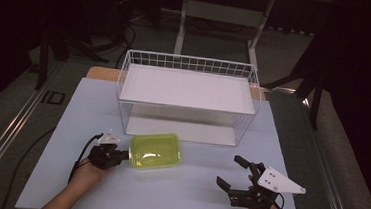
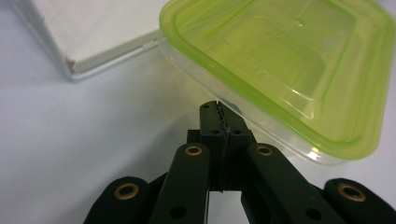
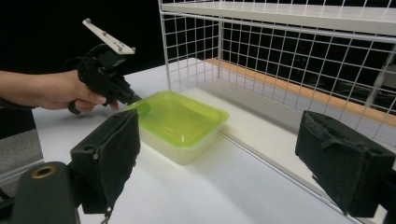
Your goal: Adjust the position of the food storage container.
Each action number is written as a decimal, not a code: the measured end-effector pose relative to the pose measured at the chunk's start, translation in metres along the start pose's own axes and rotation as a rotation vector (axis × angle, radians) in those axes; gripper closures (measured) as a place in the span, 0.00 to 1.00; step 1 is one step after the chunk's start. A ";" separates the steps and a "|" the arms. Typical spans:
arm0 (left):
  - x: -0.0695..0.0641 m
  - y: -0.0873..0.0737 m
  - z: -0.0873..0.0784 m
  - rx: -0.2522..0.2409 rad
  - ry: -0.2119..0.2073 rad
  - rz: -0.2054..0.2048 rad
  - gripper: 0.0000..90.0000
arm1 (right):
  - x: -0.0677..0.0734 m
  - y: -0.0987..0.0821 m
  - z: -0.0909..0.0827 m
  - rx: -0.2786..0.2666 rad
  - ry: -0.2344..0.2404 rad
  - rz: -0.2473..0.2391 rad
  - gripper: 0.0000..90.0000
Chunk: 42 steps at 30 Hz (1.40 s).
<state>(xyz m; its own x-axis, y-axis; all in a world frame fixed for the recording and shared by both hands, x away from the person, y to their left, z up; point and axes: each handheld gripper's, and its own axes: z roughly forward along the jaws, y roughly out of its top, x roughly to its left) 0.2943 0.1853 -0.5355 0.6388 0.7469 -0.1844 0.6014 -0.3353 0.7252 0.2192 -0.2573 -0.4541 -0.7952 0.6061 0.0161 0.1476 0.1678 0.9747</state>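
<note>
Two grippers at table: left gripper [image 1: 117, 155] pinched shut on rim of green-lidded container [image 1: 155, 151], just before wire rack [image 1: 186, 97]; right gripper [image 1: 233, 173] gaping, idle. Best lifted level, toward rack shelf.

Left claw [image 1: 119, 155] jaws pressed together, low over the table; right claw [image 1: 231, 173] jaws wide apart

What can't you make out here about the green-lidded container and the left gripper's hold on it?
- Contents of the container: the high view is too small, and glare on the green lid masks them in the left gripper view.
- Whether the left gripper pinches the rim or only touches it: its shut jaws cover the contact point.
- Container's far side, right gripper view: hidden behind its own body.
</note>
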 end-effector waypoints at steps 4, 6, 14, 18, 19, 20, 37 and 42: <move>-0.001 0.002 0.005 -0.006 -0.011 -0.005 1.00 | 0.000 0.000 -0.001 0.000 -0.001 -0.003 0.16; -0.003 0.007 0.015 -0.011 -0.026 -0.011 1.00 | 0.000 0.000 -0.001 0.001 -0.001 -0.004 0.16; -0.008 0.019 0.032 -0.030 -0.066 -0.023 1.00 | 0.000 0.000 -0.001 0.004 -0.002 -0.007 0.16; -0.014 0.026 0.041 -0.028 -0.083 -0.007 1.00 | 0.000 -0.001 0.000 0.007 -0.004 -0.009 0.16; -0.015 0.028 0.044 -0.026 -0.085 -0.005 1.00 | 0.000 -0.001 0.000 0.007 -0.004 -0.009 0.16; -0.017 0.030 0.046 -0.025 -0.087 -0.001 1.00 | 0.000 -0.001 0.000 0.007 -0.003 -0.010 0.16; -0.029 0.047 0.069 -0.025 -0.102 0.007 1.00 | -0.001 -0.003 0.001 0.018 0.012 0.004 0.16; -0.025 0.040 0.047 -0.033 -0.109 -0.010 0.94 | 0.000 -0.003 0.003 0.036 0.013 0.028 0.15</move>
<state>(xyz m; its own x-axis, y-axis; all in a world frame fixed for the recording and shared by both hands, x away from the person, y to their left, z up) 0.3253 0.1262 -0.5332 0.6822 0.6826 -0.2619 0.5934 -0.3077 0.7438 0.2206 -0.2557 -0.4575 -0.7980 0.6008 0.0467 0.1912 0.1789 0.9651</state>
